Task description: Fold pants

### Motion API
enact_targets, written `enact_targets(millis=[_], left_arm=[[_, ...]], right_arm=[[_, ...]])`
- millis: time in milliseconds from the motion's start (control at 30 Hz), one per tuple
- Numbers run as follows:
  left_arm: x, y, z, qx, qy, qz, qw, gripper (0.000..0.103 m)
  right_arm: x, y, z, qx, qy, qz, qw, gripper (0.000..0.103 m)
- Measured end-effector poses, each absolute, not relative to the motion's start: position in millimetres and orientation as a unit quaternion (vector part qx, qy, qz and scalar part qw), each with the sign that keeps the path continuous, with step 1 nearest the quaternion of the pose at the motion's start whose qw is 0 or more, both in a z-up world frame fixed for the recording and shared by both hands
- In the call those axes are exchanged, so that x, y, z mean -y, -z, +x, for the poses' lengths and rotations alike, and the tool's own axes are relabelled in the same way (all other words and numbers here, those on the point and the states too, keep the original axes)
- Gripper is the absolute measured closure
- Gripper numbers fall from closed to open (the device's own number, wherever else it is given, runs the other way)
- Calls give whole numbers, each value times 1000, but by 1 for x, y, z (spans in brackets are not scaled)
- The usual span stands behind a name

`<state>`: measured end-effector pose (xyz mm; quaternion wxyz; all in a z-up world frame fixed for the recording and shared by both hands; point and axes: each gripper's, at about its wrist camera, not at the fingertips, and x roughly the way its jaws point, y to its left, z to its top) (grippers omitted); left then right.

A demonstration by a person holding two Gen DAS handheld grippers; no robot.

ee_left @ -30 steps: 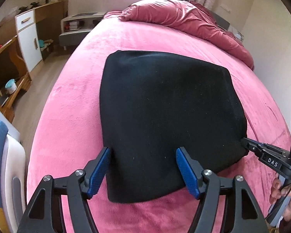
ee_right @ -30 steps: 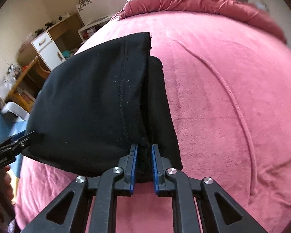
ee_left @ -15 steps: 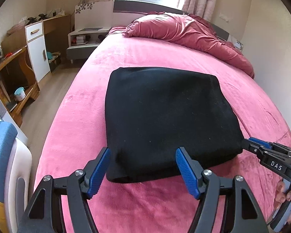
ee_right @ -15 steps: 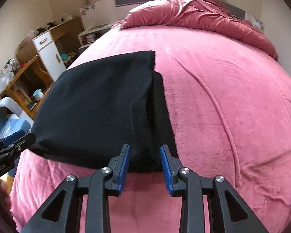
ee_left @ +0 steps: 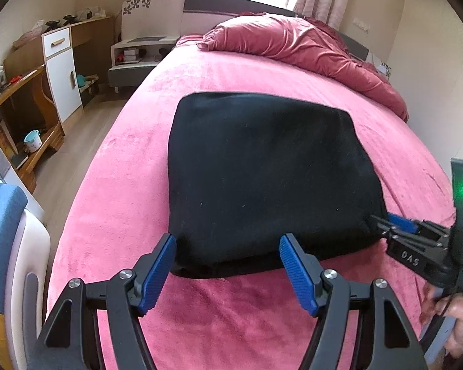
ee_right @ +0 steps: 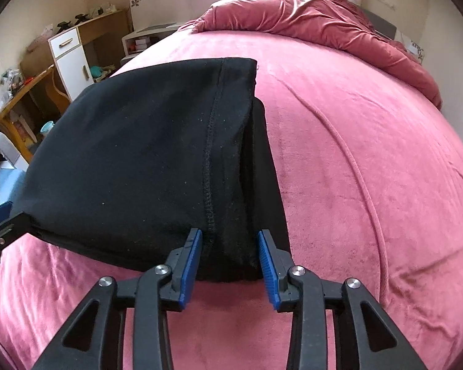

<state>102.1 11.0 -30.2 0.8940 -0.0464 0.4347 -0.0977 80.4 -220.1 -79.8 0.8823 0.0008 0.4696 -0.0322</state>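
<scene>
While right fingers point(ee_right: 228, 265) open, pants point(ee_right: 145, 160) lie loose.

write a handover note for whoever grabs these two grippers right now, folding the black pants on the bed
Left gripper: open, nothing held, fingers astride the near left corner of the folded black fabric pants.
Right gripper: jaws opening, letting go; the near right corner of the pants sits between its blue fingers, not pinched.
Pants: a compact rectangular stack lying flat on the pink fleece bedspread, stitched hem on top along the right edge, a lower layer peeking out beside it.
Done: the folds appear finished.
Left: probably just pull both grippers clear; perhaps tuck in that lower layer.
</scene>
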Motion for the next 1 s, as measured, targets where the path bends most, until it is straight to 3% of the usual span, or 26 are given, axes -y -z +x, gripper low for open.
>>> enact_targets(millis=[300,767,1000], left_arm=[[-16,0,73,-398,92,-56,911,32],[-28,-20,21,-366,52,-40,928,32],[-36,-15,0,-373,39,-40,926,32]], right_arm=[[217,73,77,-468,56,12,882,57],[176,34,7,-408,78,10,910,19],[156,26,-21,-383,110,-16,917,10]])
